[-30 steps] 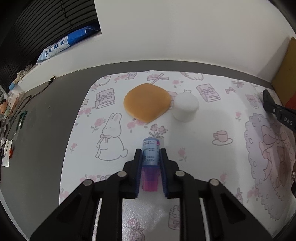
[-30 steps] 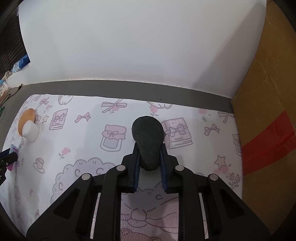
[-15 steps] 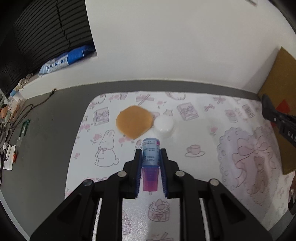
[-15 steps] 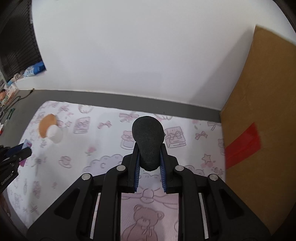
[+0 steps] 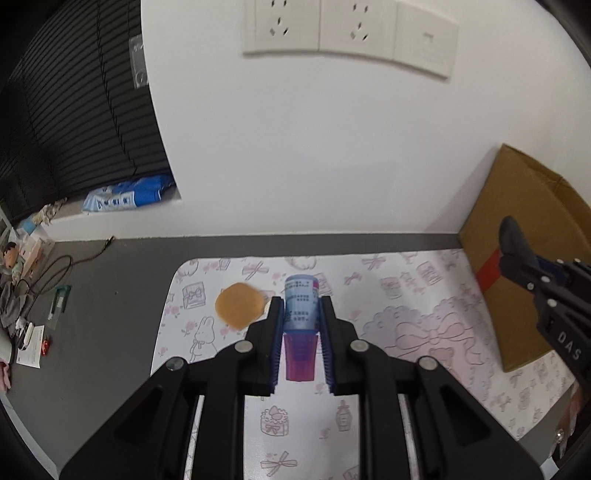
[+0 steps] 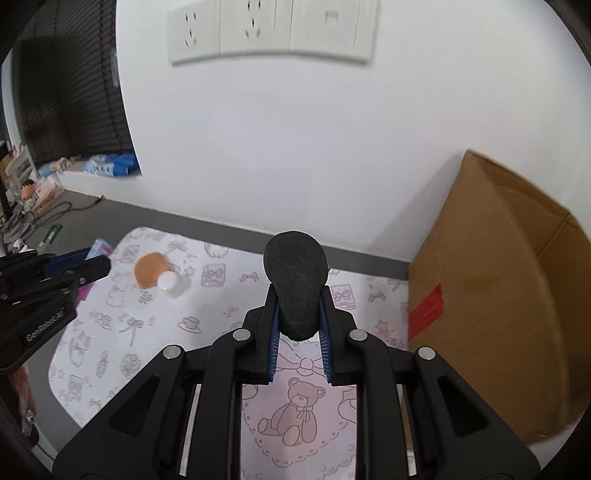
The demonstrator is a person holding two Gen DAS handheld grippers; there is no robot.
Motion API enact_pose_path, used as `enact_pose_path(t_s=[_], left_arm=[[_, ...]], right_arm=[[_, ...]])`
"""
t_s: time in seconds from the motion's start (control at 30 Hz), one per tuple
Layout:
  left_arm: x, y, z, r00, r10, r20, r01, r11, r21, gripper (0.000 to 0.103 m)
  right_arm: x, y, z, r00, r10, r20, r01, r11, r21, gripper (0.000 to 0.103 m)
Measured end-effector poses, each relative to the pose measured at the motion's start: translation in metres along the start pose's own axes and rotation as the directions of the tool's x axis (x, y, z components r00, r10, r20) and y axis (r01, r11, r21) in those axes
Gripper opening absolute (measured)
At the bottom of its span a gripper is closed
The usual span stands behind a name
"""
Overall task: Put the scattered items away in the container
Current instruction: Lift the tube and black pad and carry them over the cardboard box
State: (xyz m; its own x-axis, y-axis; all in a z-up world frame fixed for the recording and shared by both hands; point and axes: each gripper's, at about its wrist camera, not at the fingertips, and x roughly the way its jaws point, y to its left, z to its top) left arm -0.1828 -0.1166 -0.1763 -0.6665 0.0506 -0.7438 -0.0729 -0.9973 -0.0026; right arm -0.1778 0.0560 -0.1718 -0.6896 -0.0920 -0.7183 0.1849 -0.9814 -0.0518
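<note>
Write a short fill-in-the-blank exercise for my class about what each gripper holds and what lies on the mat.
1. The left gripper is shut on a small bottle with a ____ cap.
2. The right gripper grips a ____ foam piece.
3. The cardboard box bears a strip of ____ tape.
4. The white jar on the mat touches an ____ disc.

Missing words: purple; black; red; orange

Both grippers raised well above mat (image 6: pixel 207 317) — orange disc (image 5: pixel 239 305), white cup (image 6: pixel 169 283) now distant; wall sockets (image 6: pixel 271 27) in view.
</note>
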Motion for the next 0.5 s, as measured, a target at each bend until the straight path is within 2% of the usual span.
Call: enact_pose_path(t_s=[0.2,0.5], left_arm=[[-0.025,-0.014,0.015,0.998,-0.060,0.022,0.060,0.998,-0.001,0.019],[-0.064,-0.035,0.036,0.990,-0.102,0.100,0.099,0.994,0.036,0.019]], right_arm=[[-0.039,-0.003,0.013,0.999,0.003,0.040,-0.002,1.000,-0.017,0.019],[-0.086,-0.007,0.025,0.996,-0.008,0.094,0.011,0.999,-0.031,0.019]])
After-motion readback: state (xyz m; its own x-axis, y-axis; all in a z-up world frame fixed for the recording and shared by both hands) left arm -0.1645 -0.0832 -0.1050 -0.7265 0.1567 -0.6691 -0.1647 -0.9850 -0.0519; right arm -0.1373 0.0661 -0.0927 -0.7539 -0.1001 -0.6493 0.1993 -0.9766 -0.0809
